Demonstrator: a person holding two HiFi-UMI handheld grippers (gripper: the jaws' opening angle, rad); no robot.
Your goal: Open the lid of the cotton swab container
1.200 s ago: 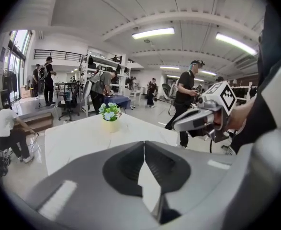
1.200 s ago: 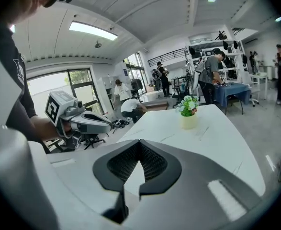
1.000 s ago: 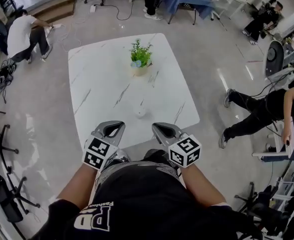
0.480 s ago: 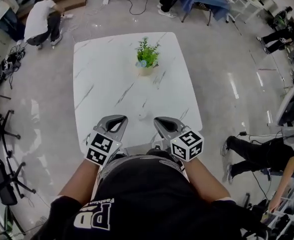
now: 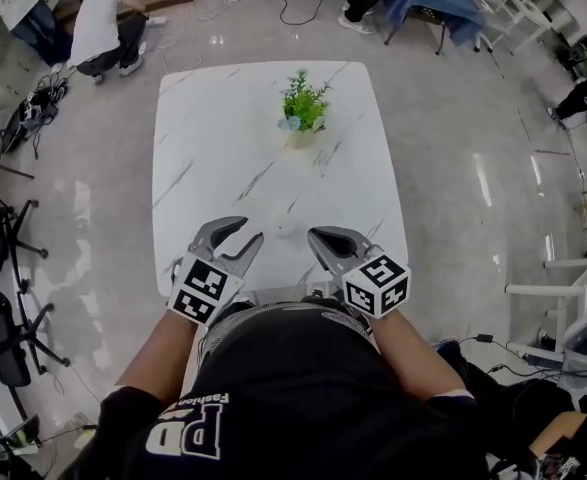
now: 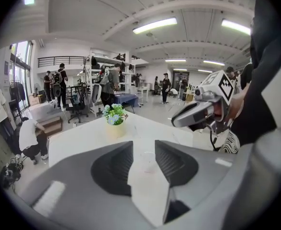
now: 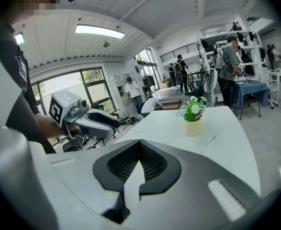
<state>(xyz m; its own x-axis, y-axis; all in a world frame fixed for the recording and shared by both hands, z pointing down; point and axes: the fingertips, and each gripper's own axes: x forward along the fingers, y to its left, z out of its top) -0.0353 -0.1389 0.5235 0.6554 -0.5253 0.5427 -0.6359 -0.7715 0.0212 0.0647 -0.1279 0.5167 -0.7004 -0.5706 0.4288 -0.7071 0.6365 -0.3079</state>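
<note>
white "PB" + small "Fashion" on black shirt [image 5: 293,393]

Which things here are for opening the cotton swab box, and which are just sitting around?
For the job: cotton swab container; left gripper, jaws just opening, nothing between them; right gripper, shut and empty.

Just sitting around: potted plant; white table underneath; black chairs on the floor.

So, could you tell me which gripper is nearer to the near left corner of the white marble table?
Left. The left gripper, its empty fingers just opening, hangs by that corner; the right gripper sits further along the near edge, towards the opposite corner.
</note>
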